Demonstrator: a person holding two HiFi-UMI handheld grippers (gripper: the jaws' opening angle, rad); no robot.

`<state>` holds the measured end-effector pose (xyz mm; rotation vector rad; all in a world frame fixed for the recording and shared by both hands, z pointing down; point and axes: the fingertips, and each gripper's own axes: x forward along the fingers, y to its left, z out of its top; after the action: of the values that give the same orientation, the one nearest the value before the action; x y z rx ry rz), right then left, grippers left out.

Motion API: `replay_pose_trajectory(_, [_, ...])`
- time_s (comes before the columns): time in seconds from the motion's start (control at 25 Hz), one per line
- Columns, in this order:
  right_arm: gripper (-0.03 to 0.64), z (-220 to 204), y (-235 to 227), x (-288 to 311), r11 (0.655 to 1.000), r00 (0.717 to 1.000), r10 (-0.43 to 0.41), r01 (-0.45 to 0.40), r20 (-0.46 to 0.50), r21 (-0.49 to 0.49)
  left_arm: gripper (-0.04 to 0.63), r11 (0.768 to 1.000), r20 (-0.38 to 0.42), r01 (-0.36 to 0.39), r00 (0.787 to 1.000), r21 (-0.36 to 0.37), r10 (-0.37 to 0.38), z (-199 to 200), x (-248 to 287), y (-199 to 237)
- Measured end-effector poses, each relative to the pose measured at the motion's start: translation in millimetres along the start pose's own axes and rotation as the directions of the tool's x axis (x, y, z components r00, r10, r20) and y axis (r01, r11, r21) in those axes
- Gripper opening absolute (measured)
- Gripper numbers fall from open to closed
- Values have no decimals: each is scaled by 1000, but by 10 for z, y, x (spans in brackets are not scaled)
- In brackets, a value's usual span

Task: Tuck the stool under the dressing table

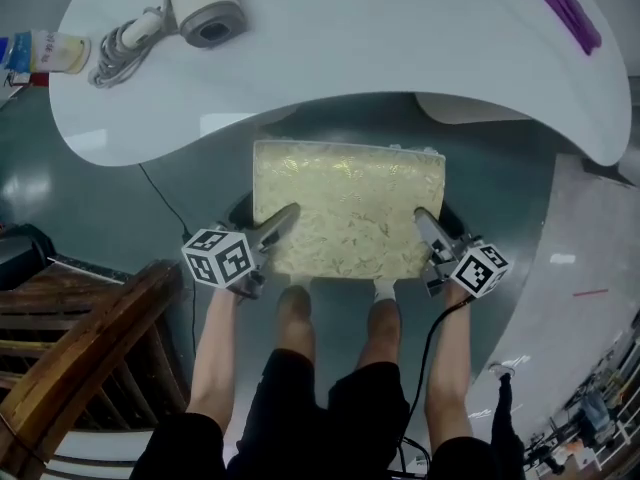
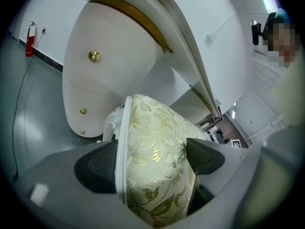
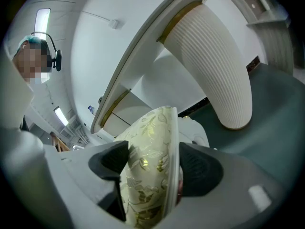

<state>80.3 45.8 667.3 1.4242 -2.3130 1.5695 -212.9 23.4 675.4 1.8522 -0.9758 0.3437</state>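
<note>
Head view: left tool [image 1: 280, 224] & right tool [image 1: 426, 224] each clenched on stool [image 1: 348, 208] sides; surface [image 1: 380, 38] just ahead of both. We judge tuck step underway; next: push fwd evenly, w/o skewing.

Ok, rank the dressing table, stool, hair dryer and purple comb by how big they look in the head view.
1. dressing table, largest, though cropped by the frame
2. stool, which sits lower, farther from the camera
3. hair dryer
4. purple comb, smallest: long but thin
</note>
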Motion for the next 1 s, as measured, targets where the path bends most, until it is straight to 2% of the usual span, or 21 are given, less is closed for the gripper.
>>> replay_pose_trajectory(0.2, [331,397,-1170,213,1000,998,25,-25,-55,6,463,998,6,-47,999,-36,47,-148,1151,-106])
replay_pose_trajectory(0.36, [331,327,-1083,210,999,997,39,-41,-74,-19,463,997,33,-54,998,-57,56,-267,1011,-74])
replay_pose_trajectory(0.6, [331,375,-1254,263,998,995,47,-50,-84,-38,463,996,50,-59,997,-72,63,-347,1174,-59])
replay_pose_trajectory(1.0, [331,355,-1283,250,998,997,44,-47,-56,-50,463,997,66,-50,996,-55,54,-364,1226,-33])
